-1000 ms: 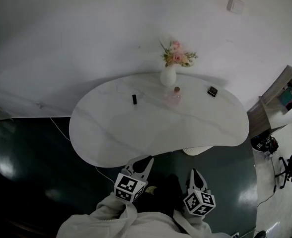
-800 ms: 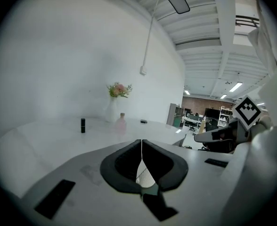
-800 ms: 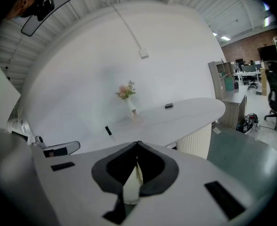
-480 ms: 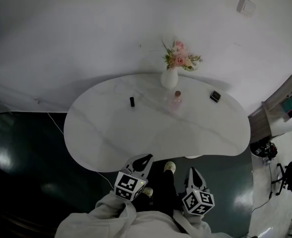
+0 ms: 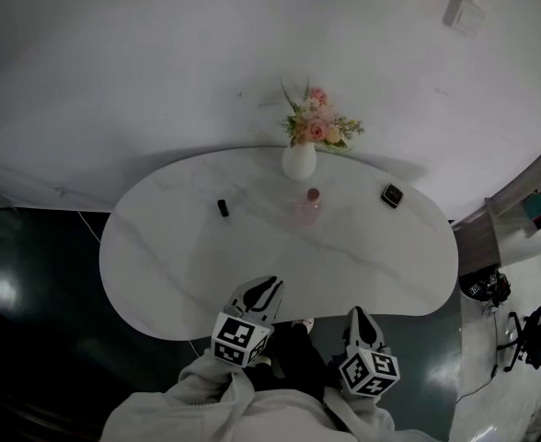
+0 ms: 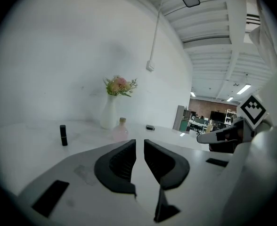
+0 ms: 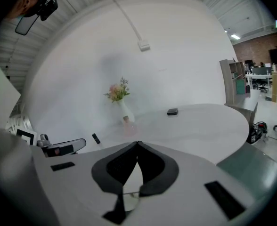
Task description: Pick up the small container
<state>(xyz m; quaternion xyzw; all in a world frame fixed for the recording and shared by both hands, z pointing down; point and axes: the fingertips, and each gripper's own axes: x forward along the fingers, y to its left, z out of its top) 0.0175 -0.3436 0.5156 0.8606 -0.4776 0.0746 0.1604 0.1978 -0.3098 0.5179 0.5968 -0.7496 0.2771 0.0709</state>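
Head view: a person in pale sleeves (image 5: 188, 403) is standing at the near edge of a white, rounded table (image 5: 206, 265), holding both tools over that edge. The left gripper (image 5: 269, 285) is reaching a little further over the top than the right gripper (image 5: 359, 313). The small dark container (image 5: 392, 195) is sitting toward the far right of the table, well apart from both. A white vase (image 5: 299, 161) of pink flowers (image 5: 316, 127) is standing at the far edge. A pink bottle (image 5: 308, 208) is standing just in front of the vase. A black tube (image 5: 223, 207) is standing upright to their left.

Left gripper view: the left gripper (image 6: 139, 142) is pointing across the table. Its jaws are standing a thin slit apart, having just been parting, and are gripping nothing. The tube (image 6: 63, 135) is showing at left, the vase (image 6: 109, 114) and bottle (image 6: 121, 130) ahead, and the container (image 6: 150, 127) lying further right. The right gripper (image 6: 214, 135) is showing at the right side.

Right gripper view: the right gripper (image 7: 138, 143) is holding its jaws clenched, tips touching, with nothing between them. The container (image 7: 172, 111) is lying ahead and to the right, far off. The vase (image 7: 125, 111) and bottle (image 7: 127, 124) are standing left of it. The left gripper (image 7: 63, 147) is showing at the left side.
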